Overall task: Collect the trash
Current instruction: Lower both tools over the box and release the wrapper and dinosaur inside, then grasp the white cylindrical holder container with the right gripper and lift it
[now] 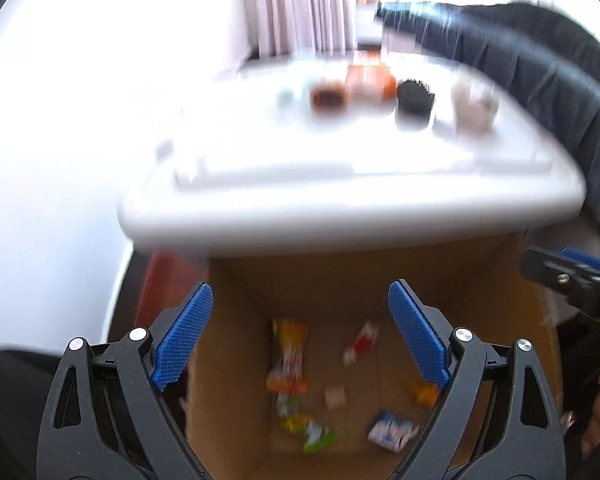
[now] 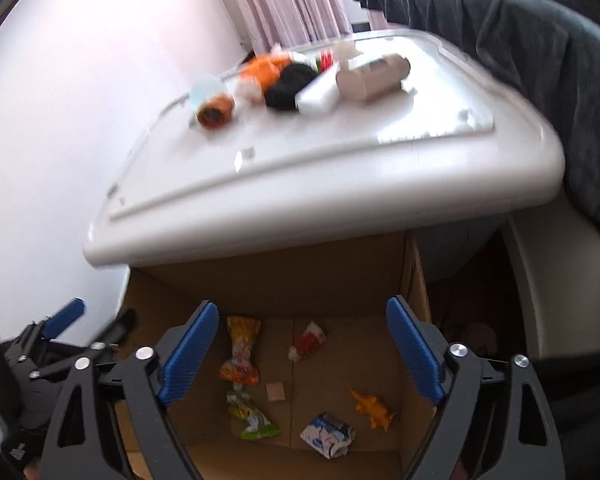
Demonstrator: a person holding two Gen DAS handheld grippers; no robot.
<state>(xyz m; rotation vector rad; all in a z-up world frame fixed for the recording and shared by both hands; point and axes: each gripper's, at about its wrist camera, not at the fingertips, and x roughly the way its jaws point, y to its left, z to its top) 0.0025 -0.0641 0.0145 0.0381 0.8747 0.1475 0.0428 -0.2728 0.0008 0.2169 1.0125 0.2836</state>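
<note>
1. Open cardboard box (image 2: 414, 280) below the white counter edge, brown, upright.
2. On its floor, scattered apart: orange-yellow snack wrapper (image 2: 241, 354), red-white wrapper (image 2: 308, 340), green wrapper (image 2: 252, 416), crumpled blue-white carton (image 2: 327, 435), orange scrap (image 2: 374, 408), small beige square (image 2: 276, 392).

Bright daylight, blown-out whites, motion blur, fisheye-warped edges.

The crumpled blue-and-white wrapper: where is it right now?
Blue-and-white wrapper lies on the cardboard box floor, near its front edge in the right wrist view, beside the orange scrap.
</note>
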